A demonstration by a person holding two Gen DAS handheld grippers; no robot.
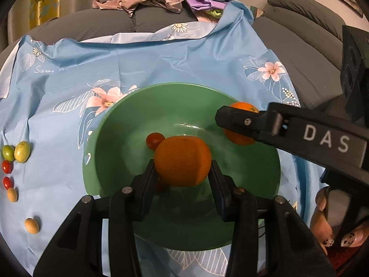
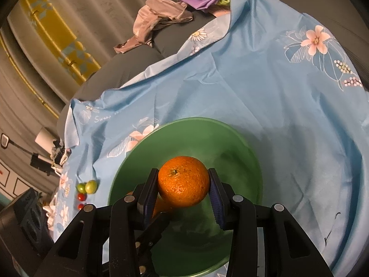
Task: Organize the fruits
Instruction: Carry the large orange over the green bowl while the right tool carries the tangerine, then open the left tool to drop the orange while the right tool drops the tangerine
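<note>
We clench 2 oranges, 1 in each gripper, left [image 1: 183,173] and right [image 2: 183,189], over the green bowl [image 1: 120,124] beneath, ready to drop both in.

Left gripper [image 1: 183,173]: my jaws clamped, load held. Right gripper [image 2: 183,184]: likewise clamped, reaching in over the left. My right hand [image 1: 327,221]: on the handle, grip apparently firm.
</note>
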